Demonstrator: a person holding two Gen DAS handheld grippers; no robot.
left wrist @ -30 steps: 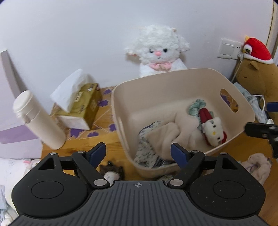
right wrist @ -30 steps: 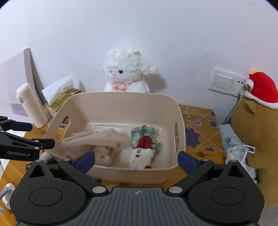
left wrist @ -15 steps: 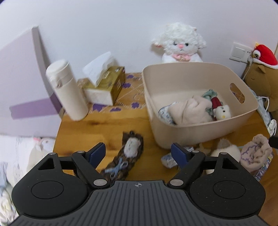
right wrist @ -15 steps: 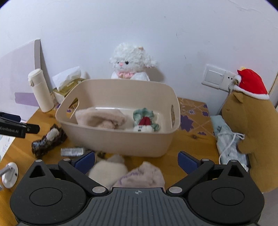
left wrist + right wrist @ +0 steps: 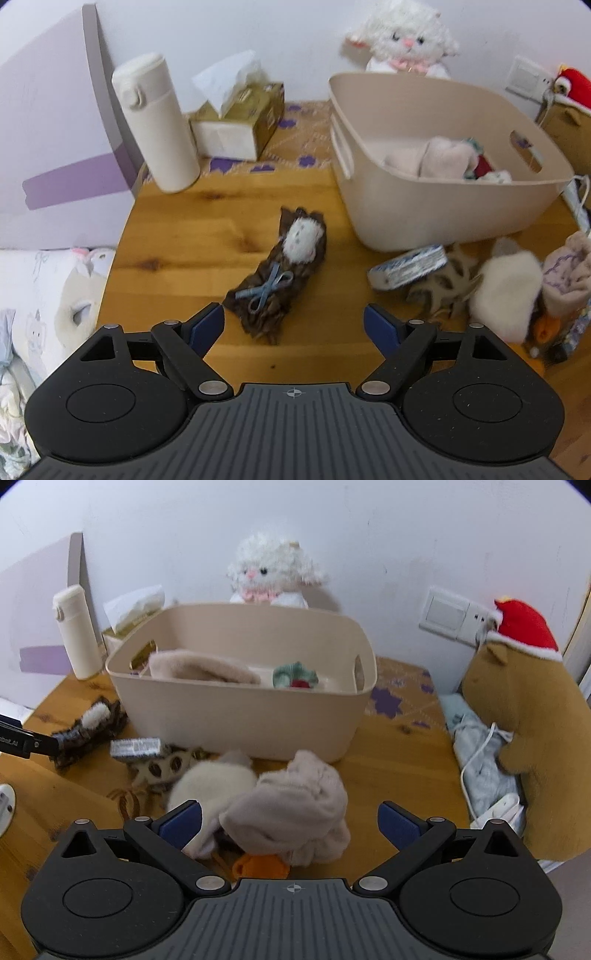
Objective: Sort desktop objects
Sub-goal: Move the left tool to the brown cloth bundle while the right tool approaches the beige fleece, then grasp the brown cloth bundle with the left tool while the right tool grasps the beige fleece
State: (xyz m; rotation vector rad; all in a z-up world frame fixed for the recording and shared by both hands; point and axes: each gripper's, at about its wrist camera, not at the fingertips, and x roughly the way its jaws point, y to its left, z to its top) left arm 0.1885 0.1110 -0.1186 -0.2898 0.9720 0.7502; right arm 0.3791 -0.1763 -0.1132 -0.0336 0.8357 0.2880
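Observation:
A beige bin (image 5: 436, 206) (image 5: 236, 709) stands on the wooden desk with a beige cloth (image 5: 199, 668), a green scrunchie and a small red-hatted toy inside. My left gripper (image 5: 293, 325) is open, just short of a brown furry piece with a blue bow (image 5: 277, 273) (image 5: 88, 727). My right gripper (image 5: 290, 823) is open over a bundled pinkish cloth (image 5: 295, 808) (image 5: 565, 273). Beside that lie a white fluffy ball (image 5: 210, 782) (image 5: 506, 284), a spotted item (image 5: 162, 768) and a tissue packet (image 5: 406, 266) (image 5: 136, 747).
A white flask (image 5: 159, 122) and a tissue box (image 5: 240, 122) stand at the back left by a lilac panel. A white plush lamb (image 5: 273, 572) sits behind the bin. A brown plush with a red hat (image 5: 524, 716) and a grey cloth with a cable (image 5: 480, 753) fill the right side.
Both grippers have pulled back and away from the bin, so the desk in front of it and the loose items on it now show. Both stayed open.

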